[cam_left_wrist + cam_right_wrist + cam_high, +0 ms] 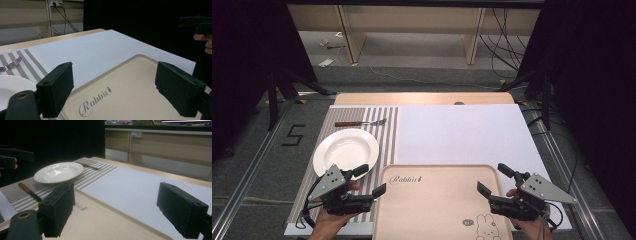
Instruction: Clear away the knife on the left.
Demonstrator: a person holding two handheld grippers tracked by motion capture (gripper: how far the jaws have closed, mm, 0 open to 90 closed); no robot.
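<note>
A pale wooden tray (439, 200) printed with "Rabbit" and a bunny lies at the table's near edge. My left gripper (372, 180) hovers over the tray's left rim, jaws wide apart and empty. In the left gripper view my left gripper (117, 87) frames the tray (130, 85) lettering. Over the tray's right rim my right gripper (493, 179) is open too, with nothing between its jaws. In the right gripper view my right gripper (120, 212) points across the tray (105, 220) toward the plate.
A white plate (345, 150) rests on a striped placemat (387, 135) left of the tray, with a wooden-handled fork (359, 122) beyond it. A wooden-handled knife (29, 192) lies on the placemat near the plate. A white sheet (462, 135) covers the table behind the tray.
</note>
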